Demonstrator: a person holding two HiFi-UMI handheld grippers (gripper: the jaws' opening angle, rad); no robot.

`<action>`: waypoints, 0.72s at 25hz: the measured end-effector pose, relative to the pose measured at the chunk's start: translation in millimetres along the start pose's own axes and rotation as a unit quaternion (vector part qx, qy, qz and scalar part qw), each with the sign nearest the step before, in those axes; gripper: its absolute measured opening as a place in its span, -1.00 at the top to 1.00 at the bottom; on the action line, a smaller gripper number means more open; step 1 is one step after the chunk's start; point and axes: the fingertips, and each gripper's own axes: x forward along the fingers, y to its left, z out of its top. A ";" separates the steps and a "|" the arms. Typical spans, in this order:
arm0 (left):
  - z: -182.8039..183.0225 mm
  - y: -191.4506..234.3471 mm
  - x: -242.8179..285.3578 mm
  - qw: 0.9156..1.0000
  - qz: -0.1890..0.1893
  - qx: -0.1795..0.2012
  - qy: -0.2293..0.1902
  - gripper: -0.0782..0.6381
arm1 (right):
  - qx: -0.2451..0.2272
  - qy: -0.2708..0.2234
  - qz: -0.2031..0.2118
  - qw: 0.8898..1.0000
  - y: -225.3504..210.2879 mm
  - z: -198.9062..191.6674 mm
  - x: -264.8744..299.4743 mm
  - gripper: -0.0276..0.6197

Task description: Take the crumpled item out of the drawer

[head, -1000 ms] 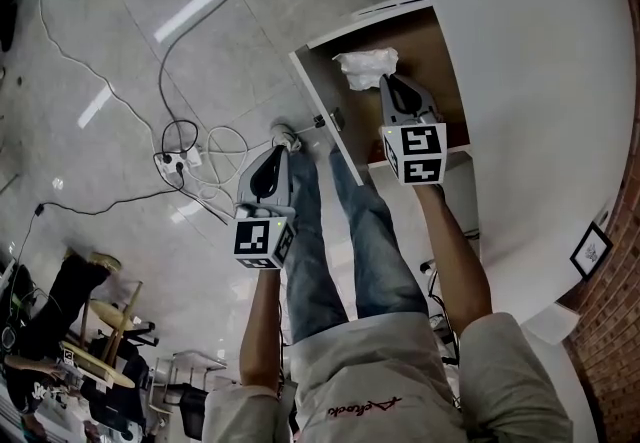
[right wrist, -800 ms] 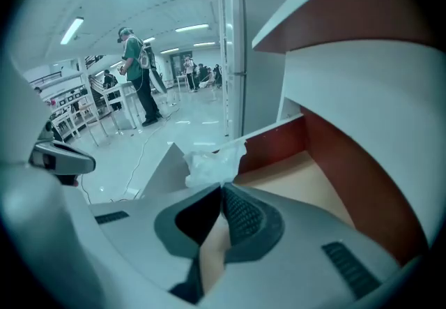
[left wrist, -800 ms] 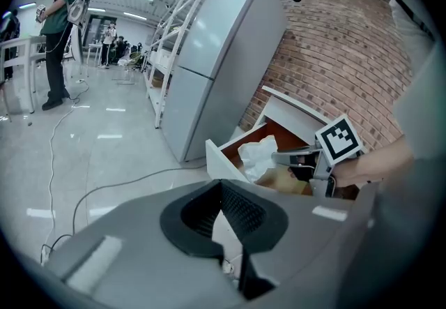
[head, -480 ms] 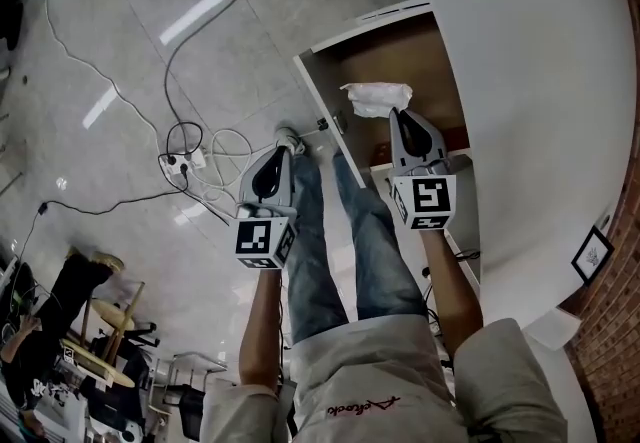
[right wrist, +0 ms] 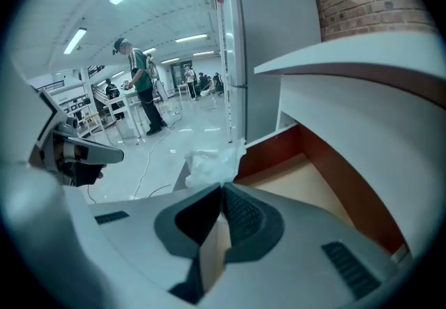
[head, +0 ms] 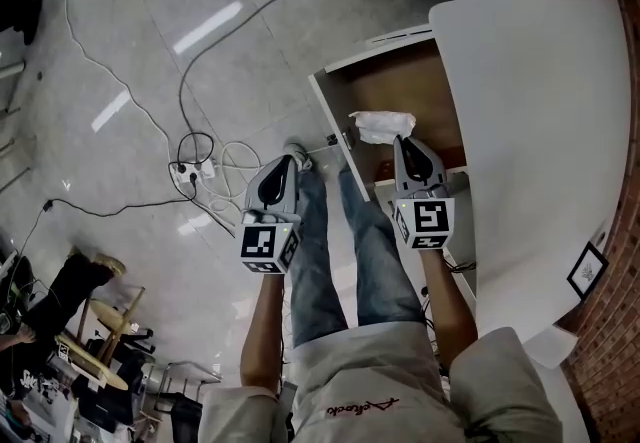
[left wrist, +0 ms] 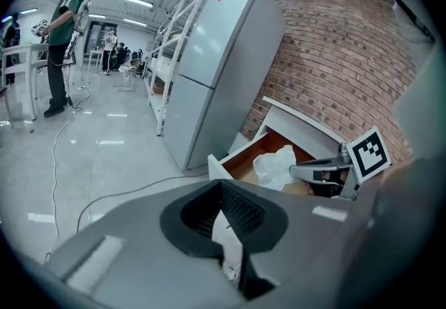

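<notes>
A crumpled white item (head: 381, 125) hangs from my right gripper (head: 401, 140), which is shut on it. It is lifted above the front part of the open drawer (head: 328, 106), whose inside is brown. In the right gripper view the crumpled item (right wrist: 211, 160) sticks out past the closed tips (right wrist: 221, 186), over the drawer's bottom (right wrist: 310, 182). My left gripper (head: 286, 160) is shut with nothing in it and hangs over the floor, left of the drawer. From the left gripper view the crumpled item (left wrist: 275, 164) and the right gripper (left wrist: 315, 172) show above the drawer (left wrist: 240, 160).
A white tabletop (head: 540, 131) overhangs the drawer on the right. Cables and a power strip (head: 195, 168) lie on the glossy floor at the left. A tall grey fridge (left wrist: 209, 70) stands beyond the drawer against a brick wall. People stand far off (left wrist: 61, 35).
My right gripper has risen and drawn back toward the drawer's front with the crumpled item in it. The left gripper has hardly moved.
</notes>
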 end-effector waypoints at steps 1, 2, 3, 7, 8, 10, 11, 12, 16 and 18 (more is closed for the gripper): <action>6.3 0.0 -2.2 1.000 0.001 0.000 -0.003 0.76 | -0.002 -0.003 0.001 1.000 1.7 7.3 -0.9 0.85; 12.0 -0.2 -4.5 1.000 0.001 0.001 -0.006 0.76 | -0.004 -0.006 0.003 1.000 3.6 14.4 -2.0 0.85; 17.1 0.0 -6.3 1.000 0.002 0.003 -0.009 0.76 | -0.005 -0.010 0.004 1.000 5.3 21.0 -2.8 0.85; 41.5 3.0 -12.9 1.000 0.011 0.003 -0.025 0.76 | -0.014 -0.030 0.008 0.999 11.1 53.1 -5.5 0.85; 49.8 2.3 -16.1 0.999 0.012 0.004 -0.030 0.76 | -0.015 -0.036 0.009 0.999 12.5 62.8 -7.4 0.85; 68.3 -1.1 -22.9 0.999 0.015 0.009 -0.040 0.76 | -0.013 -0.049 0.011 0.999 14.8 82.3 -12.1 0.85; 78.5 -3.4 -26.6 0.999 0.016 0.012 -0.046 0.76 | -0.012 -0.056 0.011 0.998 15.7 92.6 -14.9 0.85; 89.5 -5.7 -30.5 0.998 0.017 0.015 -0.052 0.76 | -0.013 -0.063 0.013 0.998 16.7 103.9 -17.8 0.85; 133.6 -10.8 -47.7 0.996 0.025 0.024 -0.078 0.76 | -0.023 -0.091 0.022 0.995 22.9 150.1 -29.1 0.85; 150.4 -12.4 -58.9 0.995 0.030 0.027 -0.088 0.76 | -0.029 -0.104 0.025 0.994 26.2 171.1 -38.6 0.85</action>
